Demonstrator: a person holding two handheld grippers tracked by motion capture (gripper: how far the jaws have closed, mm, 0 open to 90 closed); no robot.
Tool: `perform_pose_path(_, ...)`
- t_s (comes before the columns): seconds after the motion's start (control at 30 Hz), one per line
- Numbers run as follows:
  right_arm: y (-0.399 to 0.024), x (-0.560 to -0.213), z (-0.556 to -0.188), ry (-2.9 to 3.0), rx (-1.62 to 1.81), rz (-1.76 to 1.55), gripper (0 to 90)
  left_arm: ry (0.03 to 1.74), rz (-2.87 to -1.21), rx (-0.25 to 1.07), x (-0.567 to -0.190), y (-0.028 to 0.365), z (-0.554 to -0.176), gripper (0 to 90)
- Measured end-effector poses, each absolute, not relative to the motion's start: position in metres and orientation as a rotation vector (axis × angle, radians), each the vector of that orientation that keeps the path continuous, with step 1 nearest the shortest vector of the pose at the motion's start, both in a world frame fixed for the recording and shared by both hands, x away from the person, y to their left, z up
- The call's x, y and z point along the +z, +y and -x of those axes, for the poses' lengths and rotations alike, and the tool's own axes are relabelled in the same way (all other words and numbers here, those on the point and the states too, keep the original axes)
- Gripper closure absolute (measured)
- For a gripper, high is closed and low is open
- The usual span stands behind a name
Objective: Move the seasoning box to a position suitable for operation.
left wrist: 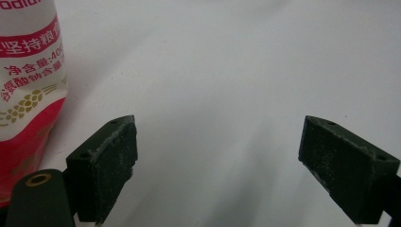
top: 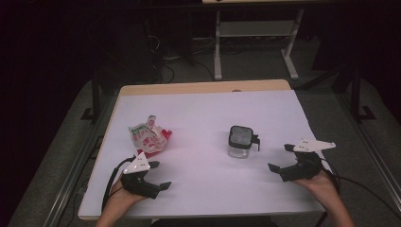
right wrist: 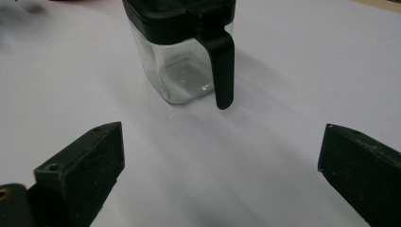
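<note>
Holding both sets of fingers spread wide, nothing between them. My left gripper (top: 156, 175) sits low on the tabletop (top: 208, 118) at about 7 o'clock, fingers (left wrist: 106, 163) apart with bare white surface in the gap. My right gripper (top: 281, 157) sits at about 4 o'clock, fingers (right wrist: 87, 163) likewise apart and empty.

Outward from the left: the red-and-white pouch (top: 149, 137) lies crumpled just beyond the gripper, at roughly 9 o'clock; in the left gripper view its printed side (left wrist: 28, 85) stands just beside the left-hand finger, whether touching I cannot tell.

Outward from the right: the clear jar (top: 241, 142) with black lid and handle stands upright near centre, apart from the fingers; the right gripper view looks straight at its handle (right wrist: 222, 66).

My read: nothing grasped yet, lid on, pouch untouched. Whole job looks ahead, starting with the grasps.
</note>
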State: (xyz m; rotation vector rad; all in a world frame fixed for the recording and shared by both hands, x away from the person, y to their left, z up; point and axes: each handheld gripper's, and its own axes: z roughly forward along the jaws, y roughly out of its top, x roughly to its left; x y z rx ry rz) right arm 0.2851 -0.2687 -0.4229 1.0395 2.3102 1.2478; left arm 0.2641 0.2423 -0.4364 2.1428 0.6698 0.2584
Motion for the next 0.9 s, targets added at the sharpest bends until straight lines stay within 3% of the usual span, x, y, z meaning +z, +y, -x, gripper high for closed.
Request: perform_pose_path(0.9, -0.234, -0.380, -0.327, 2.560, 1.038, -0.823, 0.9, 0.633, -2.153, 0.224, -0.438, 0.235, -0.262, 12.1)
